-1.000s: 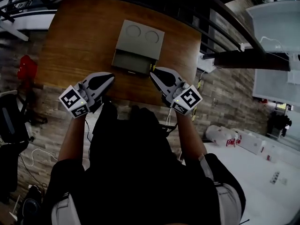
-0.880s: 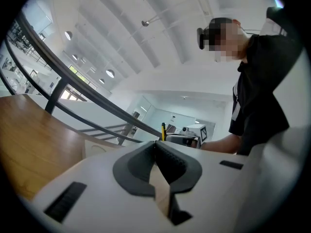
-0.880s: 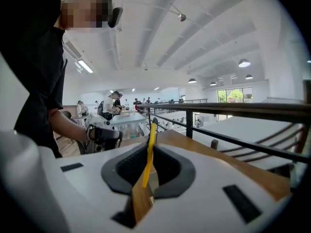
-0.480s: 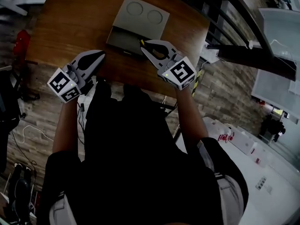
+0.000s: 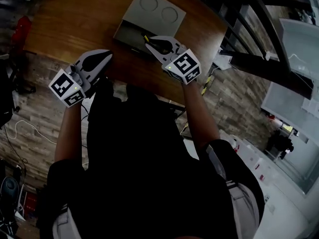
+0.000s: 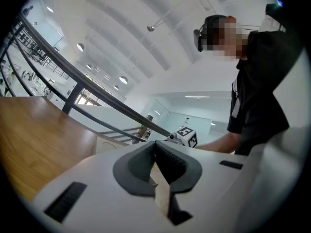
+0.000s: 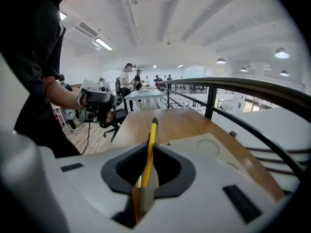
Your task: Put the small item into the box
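Note:
The grey box [image 5: 152, 13] lies on the wooden table [image 5: 75, 19]; its lid bears two round marks and the near part [image 5: 130, 35] is open. My right gripper [image 5: 148, 43] is shut on a slim yellow item with a black tip [image 5: 145, 37], which hangs over the open part's near right edge. In the right gripper view the yellow item [image 7: 151, 137] stands between the jaws of the right gripper [image 7: 148, 148], and the box lid [image 7: 210, 148] lies just beyond. My left gripper [image 5: 106, 57] is shut with nothing in it, left of the box; the left gripper [image 6: 155, 145] shows its pads together.
A dark railing [image 5: 239, 14] runs past the table's far right side. The table's near edge [image 5: 129, 81] lies just under both grippers. The right gripper's marker cube [image 6: 187, 135] shows beyond the left jaws. People stand by tables in the distance [image 7: 131, 81].
My right gripper has moved forward with the yellow item, from the table's near edge to the box's open part. The left gripper has stayed about where it was.

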`<state>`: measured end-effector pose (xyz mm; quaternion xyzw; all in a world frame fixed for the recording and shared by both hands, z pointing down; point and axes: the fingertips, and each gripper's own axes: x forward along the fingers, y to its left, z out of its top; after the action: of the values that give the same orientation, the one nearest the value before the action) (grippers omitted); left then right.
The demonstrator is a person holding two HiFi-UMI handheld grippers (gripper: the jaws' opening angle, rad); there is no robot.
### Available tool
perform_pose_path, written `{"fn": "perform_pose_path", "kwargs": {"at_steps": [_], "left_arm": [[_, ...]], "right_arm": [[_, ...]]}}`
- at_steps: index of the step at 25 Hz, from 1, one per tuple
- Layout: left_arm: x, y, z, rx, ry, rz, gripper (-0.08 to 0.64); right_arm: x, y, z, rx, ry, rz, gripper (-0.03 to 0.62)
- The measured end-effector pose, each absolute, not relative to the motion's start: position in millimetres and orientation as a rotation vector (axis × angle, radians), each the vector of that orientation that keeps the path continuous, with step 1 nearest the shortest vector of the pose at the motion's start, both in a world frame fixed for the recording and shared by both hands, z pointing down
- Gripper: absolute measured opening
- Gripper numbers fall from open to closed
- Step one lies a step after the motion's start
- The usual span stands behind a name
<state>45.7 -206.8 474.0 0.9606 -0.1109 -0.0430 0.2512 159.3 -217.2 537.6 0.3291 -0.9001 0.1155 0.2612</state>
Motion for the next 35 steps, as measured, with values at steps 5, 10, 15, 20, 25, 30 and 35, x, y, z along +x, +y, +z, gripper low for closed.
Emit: {"fn": "perform_pose_path", "kwargs": {"at_steps": [5,10,15,20,25,30,35], "left_arm": [[36.8,-200.1,480.1,2.581,-0.363,-0.121,0.015],[27.3,-195.0,481.6,2.557,-0.419,-0.139,0.015],[15.8,-191.3,480.4,2.54,-0.474,-0.173,0.015],[9.0,-186.5,485.4,2.524,-0.507,-0.174,0.015],[-3.1,-186.2,485.0,2.508,-0.547,-0.189,0.015],[-11.4,-184.4,486.5,2.51,-0.571,-0.177,0.015],[-14.6,-182.9,487.6,2.502,-0.582,-0.177,0.015]], "right_arm": [[158.5,-224.3,559.7,0.823,-2.389,0.315,0.046],[156.4,-230.6,585.3,0.768,-2.348,0.356,0.046],[151.6,-236.1,603.9,0.732,-2.316,0.386,0.046],[155.4,-236.5,626.8,0.693,-2.239,0.393,0.046],[153.5,-237.9,640.1,0.667,-2.18,0.41,0.046],[152.9,-235.0,658.3,0.634,-2.105,0.401,0.046],[152.9,-237.7,664.8,0.636,-2.069,0.392,0.046]]}}
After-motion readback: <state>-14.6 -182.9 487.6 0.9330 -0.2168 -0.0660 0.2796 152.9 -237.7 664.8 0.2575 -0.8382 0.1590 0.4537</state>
